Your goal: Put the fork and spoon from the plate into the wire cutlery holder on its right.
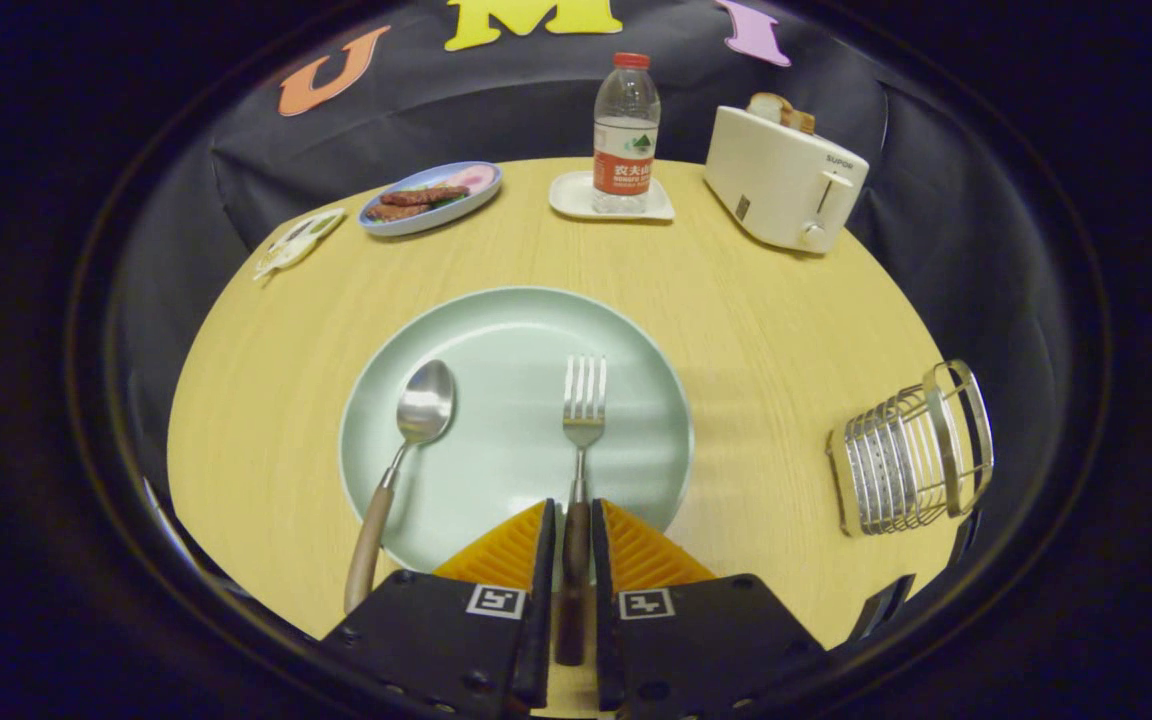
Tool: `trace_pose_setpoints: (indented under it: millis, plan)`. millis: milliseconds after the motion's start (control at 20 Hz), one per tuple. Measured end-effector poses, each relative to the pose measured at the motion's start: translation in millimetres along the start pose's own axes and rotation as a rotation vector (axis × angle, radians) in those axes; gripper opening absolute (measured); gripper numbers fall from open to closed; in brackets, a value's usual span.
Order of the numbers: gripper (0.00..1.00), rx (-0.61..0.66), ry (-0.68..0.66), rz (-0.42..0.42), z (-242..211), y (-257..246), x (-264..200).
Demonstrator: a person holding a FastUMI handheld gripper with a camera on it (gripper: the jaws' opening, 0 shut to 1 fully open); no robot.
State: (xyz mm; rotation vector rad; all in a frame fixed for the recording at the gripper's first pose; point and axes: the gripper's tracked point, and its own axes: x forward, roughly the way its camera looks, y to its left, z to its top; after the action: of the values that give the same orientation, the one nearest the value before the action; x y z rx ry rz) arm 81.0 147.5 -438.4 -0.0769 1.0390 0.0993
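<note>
Your gripper [576,540] has its fingers closed narrow around the fork [582,440] handle, tines at 12 o'clock on the plate [636,330]. The spoon [411,440] lies at 10 o'clock. Nothing is yet in the wire holder [911,450] at 3 o'clock, so both remain.
</note>
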Motion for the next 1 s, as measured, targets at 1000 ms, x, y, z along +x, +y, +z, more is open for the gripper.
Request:
trace_pose_setpoints:
  millis: [1000]
  plan:
    - [0.03, -0.096, -0.078, 0.102, 12, -147, -107]
